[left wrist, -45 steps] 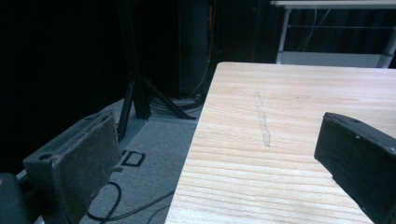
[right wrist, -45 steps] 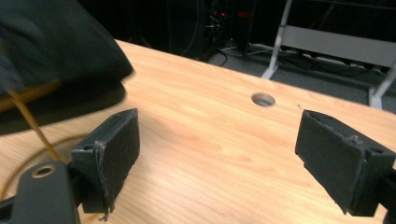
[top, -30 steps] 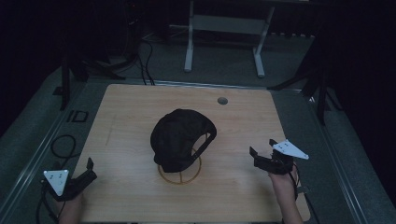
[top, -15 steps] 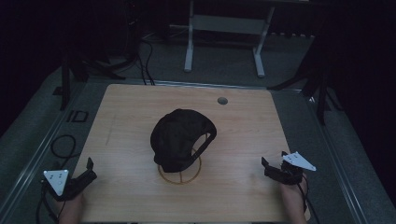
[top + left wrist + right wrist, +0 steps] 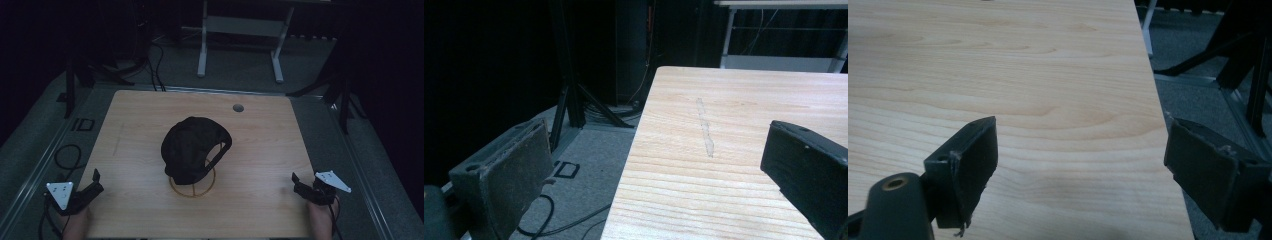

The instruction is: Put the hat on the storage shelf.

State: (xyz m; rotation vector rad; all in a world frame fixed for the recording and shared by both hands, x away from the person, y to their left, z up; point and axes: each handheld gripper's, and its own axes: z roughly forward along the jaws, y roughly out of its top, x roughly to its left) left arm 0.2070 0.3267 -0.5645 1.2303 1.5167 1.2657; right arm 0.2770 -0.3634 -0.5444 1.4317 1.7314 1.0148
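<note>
Jaws: both pairs standing spread wide, gripping nothing.

Table point(image 5: 260, 125): pale wood, carrying everything listed below; a small round grommet point(image 5: 238, 107) sitting near its far edge.

Cap point(image 5: 192, 147): black, sitting at mid-table, draped over the stand, its strap opening turning toward the right. Judging by the look, it is light and soft, cloth that is likely giving and folding under a pinch; the brim is probably the stiffer part and the surer place to take hold, with the rear strap as a second choice.

Stand point(image 5: 192, 186): thin gold wire ring resting on the table under the cap, likely light and prone to tipping or sliding if the cap is dragged sideways.

Left gripper point(image 5: 92, 184): hovering at the near left corner, well apart from the cap.

Right gripper point(image 5: 298, 183): hovering at the near right edge, likewise well apart.
</note>
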